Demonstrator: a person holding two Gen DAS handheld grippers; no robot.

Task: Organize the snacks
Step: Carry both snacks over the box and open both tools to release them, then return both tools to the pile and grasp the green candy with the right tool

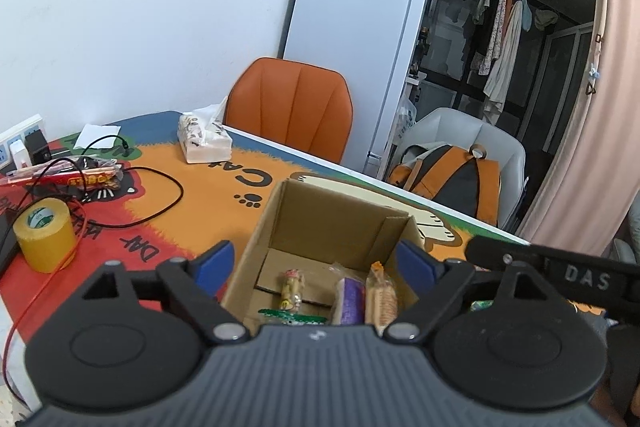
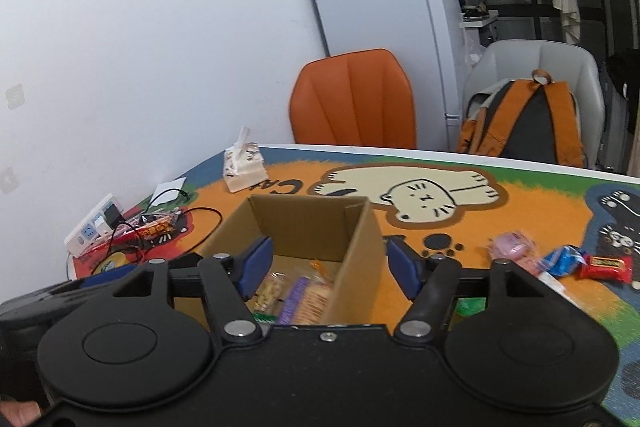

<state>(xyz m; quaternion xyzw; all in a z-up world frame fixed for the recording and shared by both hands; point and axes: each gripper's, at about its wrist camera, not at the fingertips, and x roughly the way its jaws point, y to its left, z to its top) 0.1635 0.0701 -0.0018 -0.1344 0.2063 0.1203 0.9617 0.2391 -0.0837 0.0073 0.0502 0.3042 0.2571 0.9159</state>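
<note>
An open cardboard box point(image 1: 332, 219) stands on the cat-print mat with several snack packets on its floor, among them a purple packet point(image 1: 352, 301) and a cracker packet point(image 1: 380, 297). My left gripper point(image 1: 316, 263) hovers over the box's near side, open wide, blue pads apart with nothing held. My right gripper point(image 2: 330, 269) is also open and holds nothing, poised above the box point(image 2: 304, 223) near its right wall. On the mat to the right lie loose snacks: a pink packet point(image 2: 512, 247), a blue packet point(image 2: 564, 261) and a red bar point(image 2: 608, 267).
A yellow tape roll point(image 1: 44, 235), a red snack pack point(image 1: 80, 179) tangled in cables, and a tissue pack point(image 1: 204, 139) sit to the left of the box. An orange chair point(image 2: 352, 99) and a backpack point(image 2: 528, 123) on a grey chair stand behind the table.
</note>
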